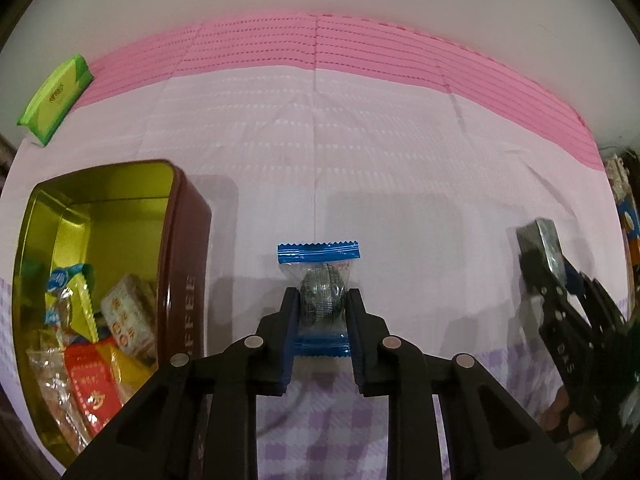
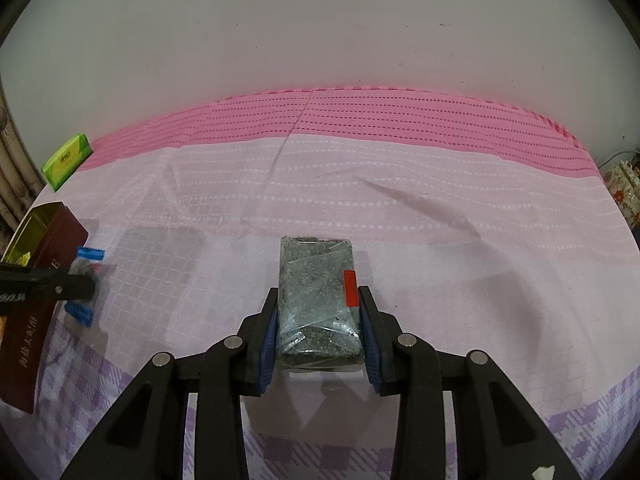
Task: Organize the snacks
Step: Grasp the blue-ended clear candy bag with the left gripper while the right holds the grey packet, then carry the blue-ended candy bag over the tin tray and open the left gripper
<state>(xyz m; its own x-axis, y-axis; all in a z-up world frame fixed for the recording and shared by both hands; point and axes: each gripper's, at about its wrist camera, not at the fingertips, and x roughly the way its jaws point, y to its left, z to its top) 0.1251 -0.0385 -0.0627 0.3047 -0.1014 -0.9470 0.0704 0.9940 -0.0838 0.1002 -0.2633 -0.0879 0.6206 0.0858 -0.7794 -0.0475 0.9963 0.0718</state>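
Observation:
In the left wrist view my left gripper (image 1: 322, 300) is shut on a round dark candy in a clear wrapper with blue ends (image 1: 320, 294), just above the cloth. An open brown tin (image 1: 188, 264) with a gold inside stands to its left and holds several wrapped snacks (image 1: 120, 320). In the right wrist view my right gripper (image 2: 318, 300) is shut on a dark grey speckled snack bar in clear wrap with a red label (image 2: 316, 292). That bar (image 1: 540, 240) and the right gripper (image 1: 560, 300) also show at the right of the left wrist view.
A pink, white and purple-checked cloth (image 2: 440, 220) covers the surface up to a pale wall. A green packet (image 1: 56, 96) lies at the far left corner. The tin (image 2: 40, 280) and the left gripper (image 2: 52, 286) sit at the left edge of the right wrist view. Colourful items (image 2: 624, 192) stand at the far right.

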